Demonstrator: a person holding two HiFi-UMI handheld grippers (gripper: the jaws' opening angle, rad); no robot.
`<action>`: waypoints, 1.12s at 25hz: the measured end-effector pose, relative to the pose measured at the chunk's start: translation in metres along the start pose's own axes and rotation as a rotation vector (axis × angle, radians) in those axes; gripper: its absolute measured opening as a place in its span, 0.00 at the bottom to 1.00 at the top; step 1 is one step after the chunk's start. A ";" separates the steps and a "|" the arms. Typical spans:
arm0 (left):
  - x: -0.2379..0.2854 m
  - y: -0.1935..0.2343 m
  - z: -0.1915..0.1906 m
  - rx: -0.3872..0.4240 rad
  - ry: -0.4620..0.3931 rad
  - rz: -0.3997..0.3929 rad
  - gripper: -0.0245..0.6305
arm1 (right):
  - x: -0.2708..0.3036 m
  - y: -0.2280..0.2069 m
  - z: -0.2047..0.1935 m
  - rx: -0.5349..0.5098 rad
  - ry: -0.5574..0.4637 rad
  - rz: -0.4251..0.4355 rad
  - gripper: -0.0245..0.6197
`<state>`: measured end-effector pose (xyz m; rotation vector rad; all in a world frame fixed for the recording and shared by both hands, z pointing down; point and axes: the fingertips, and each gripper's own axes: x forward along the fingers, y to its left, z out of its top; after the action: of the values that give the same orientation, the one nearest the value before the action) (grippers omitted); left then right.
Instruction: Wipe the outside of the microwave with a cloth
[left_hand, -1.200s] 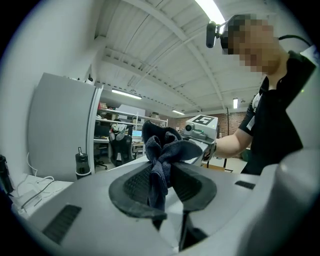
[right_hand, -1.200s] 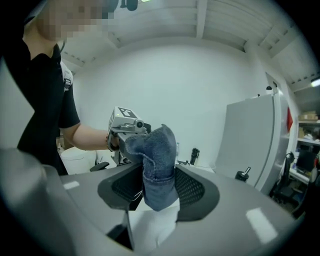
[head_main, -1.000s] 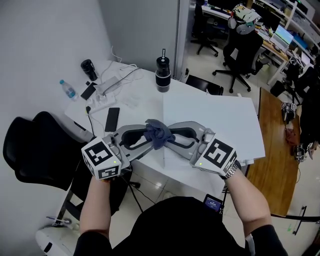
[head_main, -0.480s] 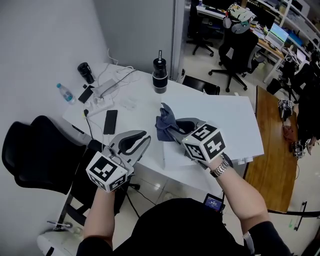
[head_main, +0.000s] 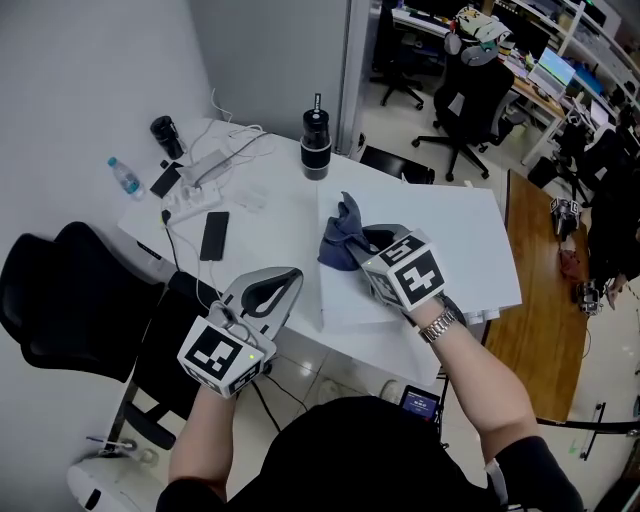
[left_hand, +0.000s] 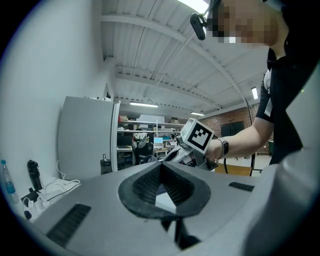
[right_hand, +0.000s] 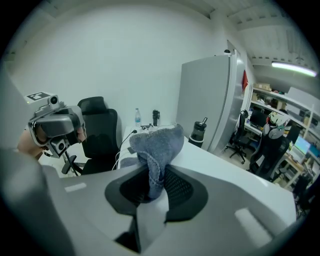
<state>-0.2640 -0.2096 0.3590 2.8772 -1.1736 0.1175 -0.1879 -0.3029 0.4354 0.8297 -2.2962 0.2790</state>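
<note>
My right gripper (head_main: 352, 250) has a blue-grey cloth (head_main: 340, 238) between its jaws, which are closing on it, over the near left corner of a white flat-topped box (head_main: 440, 225) that looks like the microwave. In the right gripper view the cloth (right_hand: 156, 145) bunches up out of the right gripper (right_hand: 152, 187), pinched by the pads. My left gripper (head_main: 289, 277) hangs lower left, off the table's front edge, shut and empty. Its jaws meet in the left gripper view, where the left gripper (left_hand: 161, 172) points level.
On the white table (head_main: 270, 225) lie a black phone (head_main: 213, 236), a power strip with cables (head_main: 200, 170), a water bottle (head_main: 124, 177) and a black tumbler (head_main: 316, 145). A black chair (head_main: 60, 300) stands at the left, a wooden desk (head_main: 545, 290) at the right.
Both grippers held the cloth between them a second ago. The left one let go, drew back toward the lower left and shut. The right one carried the cloth over the white box.
</note>
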 end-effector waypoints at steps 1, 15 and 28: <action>0.000 -0.003 0.001 0.001 -0.001 0.002 0.04 | -0.003 -0.003 -0.002 0.002 0.000 -0.006 0.16; 0.030 -0.059 0.016 0.023 0.013 0.028 0.04 | -0.057 -0.065 -0.050 0.045 -0.014 -0.075 0.16; 0.084 -0.122 0.029 0.042 0.048 0.043 0.04 | -0.118 -0.139 -0.104 0.095 -0.036 -0.108 0.16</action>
<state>-0.1178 -0.1826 0.3372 2.8680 -1.2392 0.2139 0.0219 -0.3111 0.4324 1.0109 -2.2759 0.3290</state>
